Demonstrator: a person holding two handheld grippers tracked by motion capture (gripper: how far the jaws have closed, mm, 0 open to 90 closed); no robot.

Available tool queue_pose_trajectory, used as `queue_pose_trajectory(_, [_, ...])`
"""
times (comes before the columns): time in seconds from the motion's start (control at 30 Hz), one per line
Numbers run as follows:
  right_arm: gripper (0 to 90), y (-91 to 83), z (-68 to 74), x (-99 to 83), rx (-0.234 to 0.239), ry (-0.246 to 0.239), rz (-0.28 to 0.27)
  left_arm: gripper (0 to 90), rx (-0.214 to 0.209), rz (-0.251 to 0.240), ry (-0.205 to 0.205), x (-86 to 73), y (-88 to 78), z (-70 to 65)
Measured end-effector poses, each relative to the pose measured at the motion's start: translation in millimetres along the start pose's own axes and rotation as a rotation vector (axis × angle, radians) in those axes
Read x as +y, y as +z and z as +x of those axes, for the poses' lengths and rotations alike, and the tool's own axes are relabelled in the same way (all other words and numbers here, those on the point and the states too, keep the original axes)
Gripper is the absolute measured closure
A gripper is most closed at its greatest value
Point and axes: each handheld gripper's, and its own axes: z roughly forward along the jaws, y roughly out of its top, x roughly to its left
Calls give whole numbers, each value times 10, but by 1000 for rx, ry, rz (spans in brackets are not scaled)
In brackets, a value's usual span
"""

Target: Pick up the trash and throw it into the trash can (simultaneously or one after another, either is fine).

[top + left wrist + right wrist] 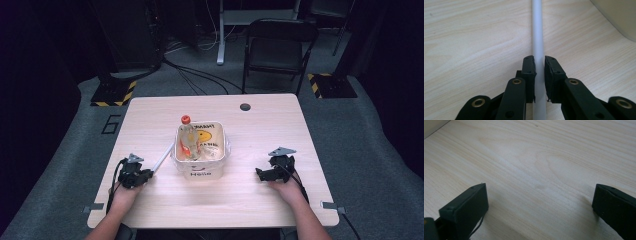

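A thin white rod lies on the wooden table, running from my left gripper toward the white bin; in the high view the rod slants up to the bin's left side. My left gripper is shut on the rod, both pads pressed against its sides; from above, this gripper rests low at the table's front left. My right gripper stands open over bare wood with nothing between its jaws; seen from above, it sits right of the bin. A clear bottle with an orange cap stands tilted in the bin.
The bin's pale wall curves in at the upper right of the left gripper view. A round cable hole sits near the table's far edge. A black folding chair stands beyond the table.
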Motion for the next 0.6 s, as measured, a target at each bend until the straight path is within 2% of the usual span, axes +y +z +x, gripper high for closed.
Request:
queue_pose_trajectory(0.03, [0,0,0,0,0,0,0,788,-5,4,8,5,-22,18])
queue_pose_trajectory(0.07, [0,0,0,0,0,0,0,788,-5,-10,-8,7,-24,15])
queue_pose_trajectory(0.13, [0,0,0,0,0,0,0,789,-15,-3,2,13,-51,38])
queue_pose_trajectory(0.2, [0,0,0,0,0,0,0,789,-16,-22,-19,17,-64,33])
queue_pose_trajectory(0.6, [0,0,1,0,-1,1,0,790,-36,-36,1,86,-168,51])
